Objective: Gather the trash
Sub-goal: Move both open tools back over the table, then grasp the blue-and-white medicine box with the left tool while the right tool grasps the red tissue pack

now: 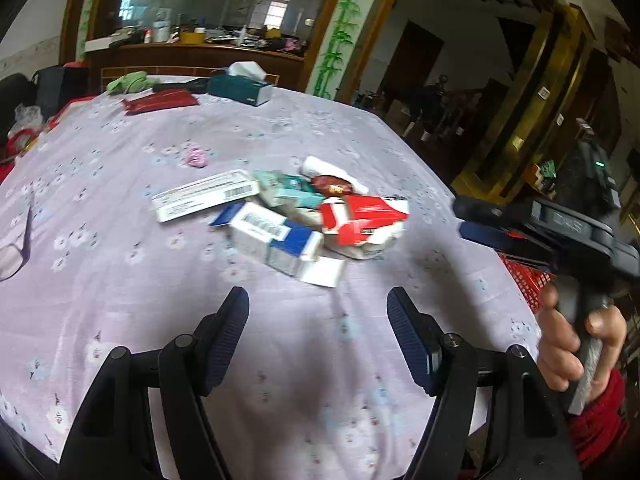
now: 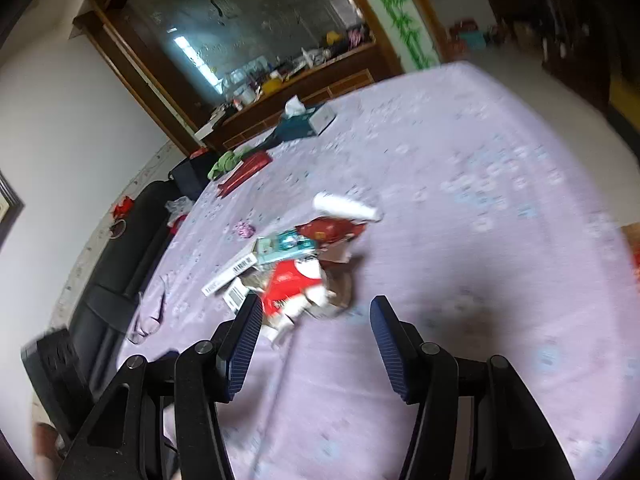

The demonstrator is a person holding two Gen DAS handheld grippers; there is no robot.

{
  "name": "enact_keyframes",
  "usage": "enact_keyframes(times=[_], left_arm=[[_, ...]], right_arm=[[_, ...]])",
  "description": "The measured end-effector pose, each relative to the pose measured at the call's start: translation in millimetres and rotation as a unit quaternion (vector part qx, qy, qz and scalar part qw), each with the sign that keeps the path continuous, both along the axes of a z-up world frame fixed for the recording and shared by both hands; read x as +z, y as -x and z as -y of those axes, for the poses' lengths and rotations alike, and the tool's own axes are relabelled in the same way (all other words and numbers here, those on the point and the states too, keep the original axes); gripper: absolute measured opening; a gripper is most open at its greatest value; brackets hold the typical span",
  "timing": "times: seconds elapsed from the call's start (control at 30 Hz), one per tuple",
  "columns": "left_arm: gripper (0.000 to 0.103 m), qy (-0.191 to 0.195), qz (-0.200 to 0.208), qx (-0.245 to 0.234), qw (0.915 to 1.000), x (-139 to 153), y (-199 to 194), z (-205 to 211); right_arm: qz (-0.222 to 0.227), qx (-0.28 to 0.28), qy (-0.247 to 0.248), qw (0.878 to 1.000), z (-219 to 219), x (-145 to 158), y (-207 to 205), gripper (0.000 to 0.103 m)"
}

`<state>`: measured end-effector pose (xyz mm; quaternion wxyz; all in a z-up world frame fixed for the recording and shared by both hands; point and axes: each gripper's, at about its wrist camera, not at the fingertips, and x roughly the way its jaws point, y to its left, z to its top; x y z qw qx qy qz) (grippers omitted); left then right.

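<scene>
A heap of trash lies mid-table on the lilac flowered cloth (image 1: 120,184): a blue-and-white carton (image 1: 276,242), a crushed red-and-white pack (image 1: 360,220), a long white barcode box (image 1: 206,196), teal boxes (image 1: 288,192), a dark red wrapper (image 1: 330,184) and a white paper roll (image 1: 332,172). My left gripper (image 1: 318,300) hovers open just short of the heap, nothing between its fingers. My right gripper (image 2: 316,308) is open too, with the red-and-white pack (image 2: 290,280) right in front of its tips. Seen from the left wrist, the right gripper body (image 1: 560,224) sits at the table's right edge in a hand (image 1: 568,340).
At the table's far end are a teal tissue box (image 1: 240,86), a red flat packet (image 1: 160,102), a green cloth (image 1: 128,82) and a small pink wad (image 1: 196,157). A red mesh basket (image 1: 524,276) shows by the right edge. Glasses (image 1: 18,248) lie at left. A dark sofa (image 2: 120,264) flanks the table.
</scene>
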<state>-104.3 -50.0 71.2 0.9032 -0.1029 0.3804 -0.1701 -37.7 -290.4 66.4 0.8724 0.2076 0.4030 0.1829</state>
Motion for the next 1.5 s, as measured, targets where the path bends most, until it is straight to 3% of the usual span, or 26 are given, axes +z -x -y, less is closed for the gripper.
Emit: enact_keyframes(times=[0.17,0.27,0.37,0.43,0.63,0.77,0.93,1.13,1.5], left_arm=[[0.07,0.012,-0.011,0.015,0.9998,-10.0,-5.2,-17.7],[0.07,0.016,-0.015,0.021,0.9995,-14.2,-6.5,-25.6],[0.07,0.02,-0.017,0.027,0.9993,-17.1,-7.9,-32.8],[0.07,0.022,-0.021,0.029,0.9991,-18.8,-10.8,-35.3],[0.07,0.037,-0.032,0.038,0.9981,-22.4,-21.1,-41.0],[0.07,0.049,-0.05,0.046,0.9965,-26.2,-35.3,-38.9],[0.07,0.096,-0.1,0.068,0.988,-36.9,-65.1,-36.9],[0.07,0.125,-0.151,0.102,0.9752,-50.6,-93.8,-26.1],[0.068,0.038,-0.143,0.112,0.9826,-55.9,-121.8,7.9]], right_arm=[[-0.047,0.001,-0.046,0.998,-12.2,-24.9,-41.0,0.058],[-0.053,0.005,-0.065,0.996,-18.6,-30.5,-53.6,0.041],[-0.058,0.026,-0.063,0.996,-30.2,-31.6,-54.1,0.012],[-0.05,0.045,-0.057,0.996,-40.5,-29.1,-45.4,0.009],[-0.014,0.083,-0.06,0.995,-54.8,-16.0,-5.4,0.005],[0.038,0.069,-0.029,0.996,-41.5,2.9,25.5,0.005],[0.078,0.048,-0.005,0.996,-24.0,20.6,50.1,0.005],[0.085,0.037,-0.023,0.995,-4.0,21.9,56.4,0.005],[0.081,0.029,-0.046,0.995,19.9,15.3,64.4,0.005]])
